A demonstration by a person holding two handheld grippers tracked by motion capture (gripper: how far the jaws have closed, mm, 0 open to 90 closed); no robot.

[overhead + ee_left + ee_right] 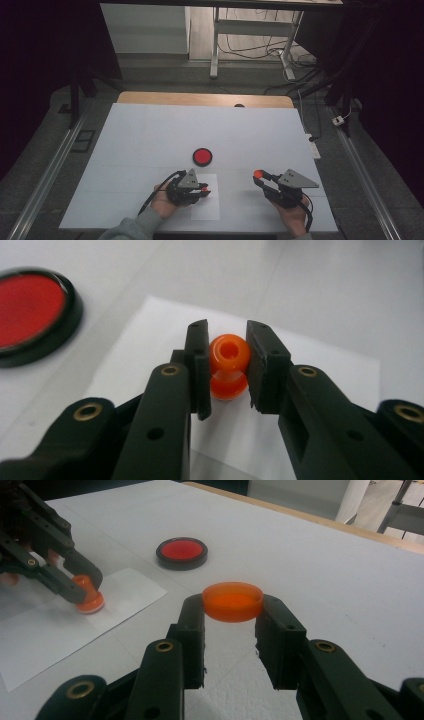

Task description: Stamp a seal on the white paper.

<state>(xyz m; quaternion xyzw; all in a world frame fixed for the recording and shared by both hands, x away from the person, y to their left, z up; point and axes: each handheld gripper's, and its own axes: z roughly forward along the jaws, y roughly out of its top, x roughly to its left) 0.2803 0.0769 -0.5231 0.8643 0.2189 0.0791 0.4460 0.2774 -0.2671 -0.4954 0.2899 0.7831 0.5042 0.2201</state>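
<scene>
Left gripper: black jaws with brass-coloured rivets, grey plate on top. It holds an orange stamp, glossy and uniform in colour, with a white band at the base in the right gripper view.

Right gripper: black jaws, same brass-coloured rivets. It holds an orange cap, translucent.

Ink pad, far of the left gripper: red centre, black rim.

Paper sheet: plain white.

Table cover: plain white, unpatterned; light wood edge at the far side.

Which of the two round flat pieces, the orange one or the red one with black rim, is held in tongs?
The orange cap, gripped in the right tongs above the table. The red disc with black rim lies free on the white table.
</scene>
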